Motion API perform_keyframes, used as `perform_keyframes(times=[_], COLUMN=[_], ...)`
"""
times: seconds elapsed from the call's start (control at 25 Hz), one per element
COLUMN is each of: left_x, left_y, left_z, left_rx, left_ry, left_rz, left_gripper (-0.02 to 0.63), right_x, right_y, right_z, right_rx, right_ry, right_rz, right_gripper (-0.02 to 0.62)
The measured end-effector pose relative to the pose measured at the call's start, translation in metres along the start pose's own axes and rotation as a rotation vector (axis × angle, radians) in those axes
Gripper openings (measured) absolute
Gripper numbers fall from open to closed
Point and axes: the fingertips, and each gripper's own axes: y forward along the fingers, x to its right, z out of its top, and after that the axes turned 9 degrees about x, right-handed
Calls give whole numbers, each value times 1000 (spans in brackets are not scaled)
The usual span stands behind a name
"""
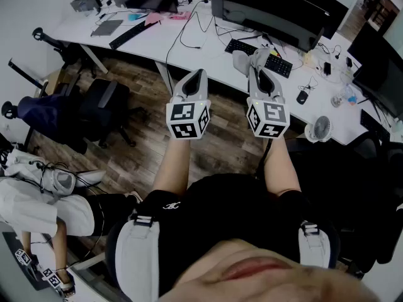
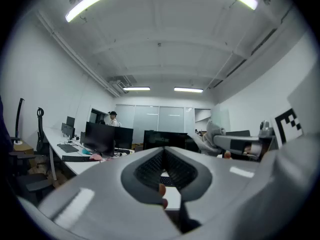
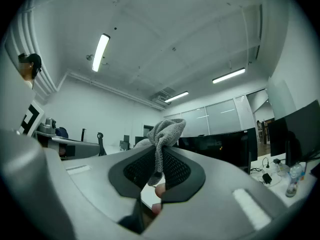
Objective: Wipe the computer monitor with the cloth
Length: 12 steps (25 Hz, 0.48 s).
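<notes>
A wide black monitor [image 1: 277, 6] stands on the white desk [image 1: 189, 46] ahead of me, with a keyboard [image 1: 274, 63] in front of it. My right gripper [image 1: 258, 69] is shut on a grey cloth [image 1: 242, 60], which bunches up above the jaw tips over the desk's near edge. In the right gripper view the cloth [image 3: 168, 130] sticks up out of the closed right gripper [image 3: 159, 153], with the monitor [image 3: 222, 146] beyond. My left gripper [image 1: 200, 74] hovers beside it, shut with nothing held. From the left gripper view, that gripper [image 2: 164, 151] points towards dark monitors [image 2: 165, 138].
A black office chair [image 1: 104, 109] stands left of me on the wood floor. A mouse [image 1: 302, 97], a small fan [image 1: 321, 129] and cables lie on the desk's right part. More monitors [image 1: 378, 68] stand far right. A seated person [image 1: 38, 200] is at lower left.
</notes>
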Motion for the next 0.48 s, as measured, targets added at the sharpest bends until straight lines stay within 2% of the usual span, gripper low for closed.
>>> perform_keyframes(times=[0.32,0.48], left_x=[-39,-54], left_y=[-25,-27], left_z=[-5,-7], left_rx=[-16,-24], left_ry=[-25,-39], left_rz=[-12,-22], left_gripper=[51,51], right_x=[-43,-59], right_y=[-2,3], right_z=[-7,-10], right_rx=[10,6], right_ry=[40,18], right_rz=[-26,-35], right_gripper=[34,34])
